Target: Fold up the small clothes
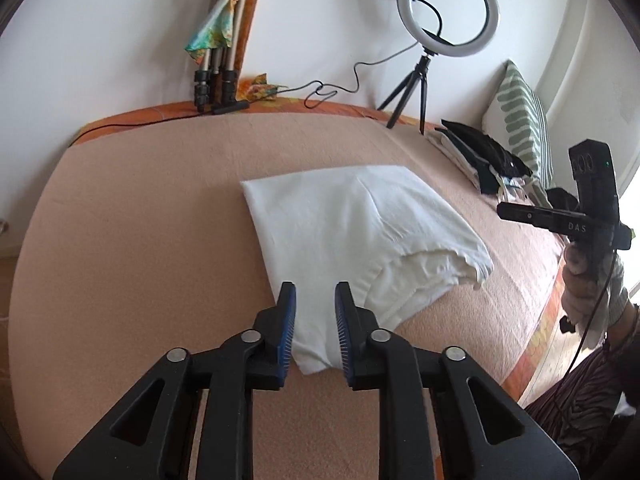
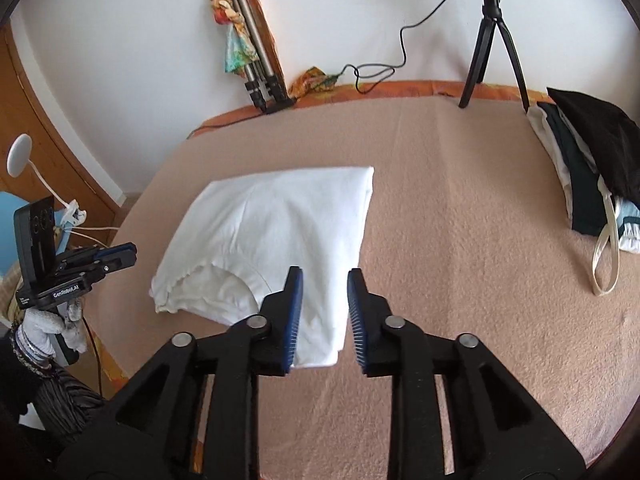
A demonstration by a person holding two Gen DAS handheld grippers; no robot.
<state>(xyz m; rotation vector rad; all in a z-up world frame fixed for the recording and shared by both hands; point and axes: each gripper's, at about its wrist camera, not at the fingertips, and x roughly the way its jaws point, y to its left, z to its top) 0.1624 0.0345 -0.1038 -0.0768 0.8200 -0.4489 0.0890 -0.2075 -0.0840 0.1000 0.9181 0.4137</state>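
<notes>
A folded white garment (image 1: pixel 352 224) lies flat on the peach blanket (image 1: pixel 160 220) of a bed, its layered hem to the right in the left wrist view. My left gripper (image 1: pixel 315 292) hovers open over the garment's near corner, and its blue pads do not press the cloth. In the right wrist view the same garment (image 2: pixel 280 220) lies centre-left. My right gripper (image 2: pixel 325 276) stands open above its near right corner, with the pads clear of it. Each gripper appears at the edge of the other's view, held in a gloved hand (image 1: pixel 588 292).
A pile of dark and light clothes (image 2: pixel 592 152) sits at the bed's far right, beside a striped pillow (image 1: pixel 520 120). A ring light on a small tripod (image 1: pixel 448 8) and a folded tripod (image 1: pixel 216 80) stand by the wall, with a cable between them.
</notes>
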